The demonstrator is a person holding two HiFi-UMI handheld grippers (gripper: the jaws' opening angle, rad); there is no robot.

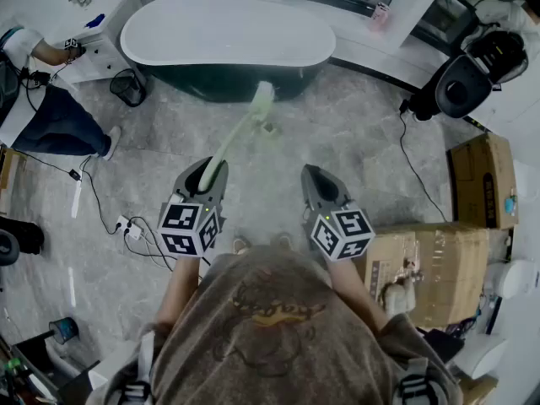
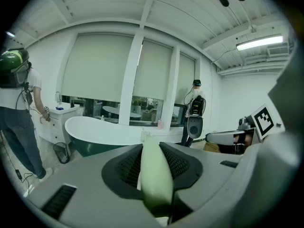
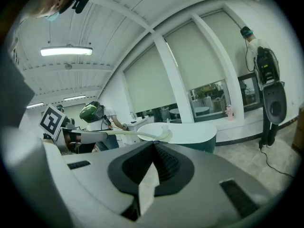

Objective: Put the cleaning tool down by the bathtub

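Note:
A white bathtub (image 1: pixel 228 32) with a dark underside stands at the far side of the grey floor, and shows in the left gripper view (image 2: pixel 104 129) and the right gripper view (image 3: pixel 190 132) too. My left gripper (image 1: pixel 211 174) is shut on the handle of a pale green long-handled cleaning tool (image 1: pixel 240 129). The tool's head reaches out over the floor in front of the tub. Its handle fills the gap between the left jaws (image 2: pixel 154 175) and crosses the right gripper view (image 3: pixel 133 134). My right gripper (image 1: pixel 321 184) is beside the left one, shut and holding nothing.
A person (image 1: pixel 51 116) stands at the left by a white cabinet (image 1: pixel 93 49) and a wire bin (image 1: pixel 126 87). Cables (image 1: pixel 135 226) run over the floor at the left. Cardboard boxes (image 1: pixel 430 268) and a black round device (image 1: pixel 464 83) stand at the right.

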